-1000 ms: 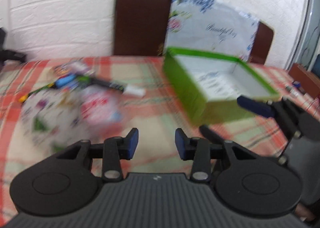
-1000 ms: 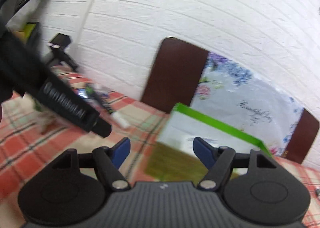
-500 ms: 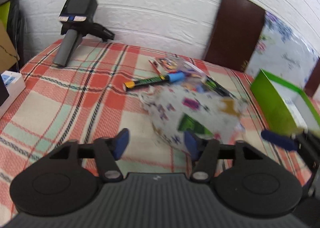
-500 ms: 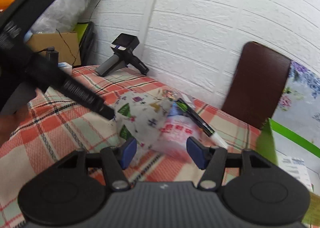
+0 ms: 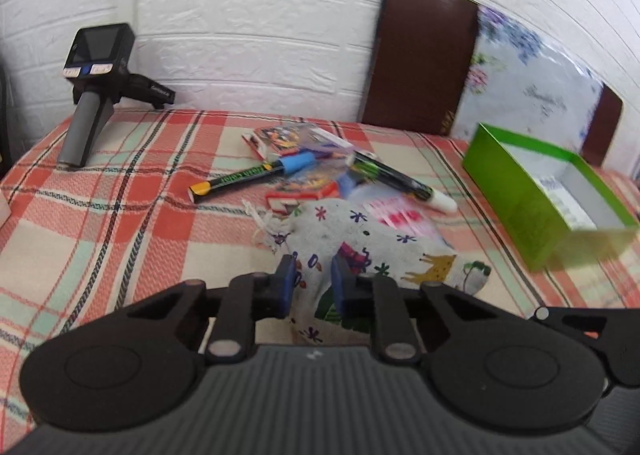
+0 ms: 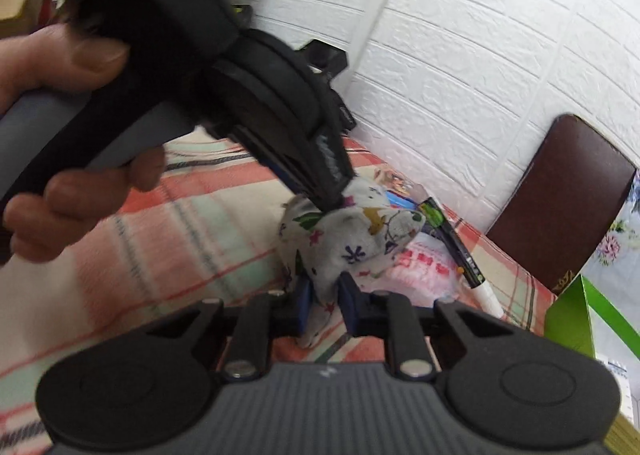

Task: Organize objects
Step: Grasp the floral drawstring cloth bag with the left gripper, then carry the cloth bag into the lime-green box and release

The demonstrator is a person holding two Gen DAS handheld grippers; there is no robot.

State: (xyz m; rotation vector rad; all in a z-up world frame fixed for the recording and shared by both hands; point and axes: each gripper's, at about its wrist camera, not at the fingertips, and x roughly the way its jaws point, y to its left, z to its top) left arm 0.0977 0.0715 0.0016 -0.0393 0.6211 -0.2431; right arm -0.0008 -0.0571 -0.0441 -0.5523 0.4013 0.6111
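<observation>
Left wrist view: the left claw [image 5: 312, 283] is clenched on the near edge of a printed cloth pouch [image 5: 372, 243], its blue pads [image 5: 286, 287] pressing the fabric from both sides. The pouch rests on the plaid tabletop [image 5: 100, 215], with its frayed drawstring end [image 5: 266, 225] pointing left. Beyond it lies a loose cluster of small items: a yellow-tipped marker with a blue cap [image 5: 252, 177], a black-and-green marker with a white cap [image 5: 400, 181], flat card packets [image 5: 280, 137] and a pink-printed plastic packet [image 5: 400, 215] touching the pouch. An open green box [image 5: 520, 191] stands to the right, well apart from the pouch. A spare handheld device [image 5: 96, 87] stands on the far left of the tabletop, near the white brick wall [image 5: 260, 15]. A brown chair back [image 5: 420, 55] rises behind the tabletop.

Right wrist view: the right claw [image 6: 322, 305] is likewise clenched on a lower fold of the cloth pouch [image 6: 352, 239], which is bunched up between the two claws. The left claw [image 6: 336, 195] meets the pouch at its upper left, held by the person's left hand [image 6: 60, 143]. The black-and-green marker [image 6: 452, 241] and pink packet [image 6: 424, 267] lie just behind the pouch; a corner of the green box [image 6: 568, 319] shows at right.
</observation>
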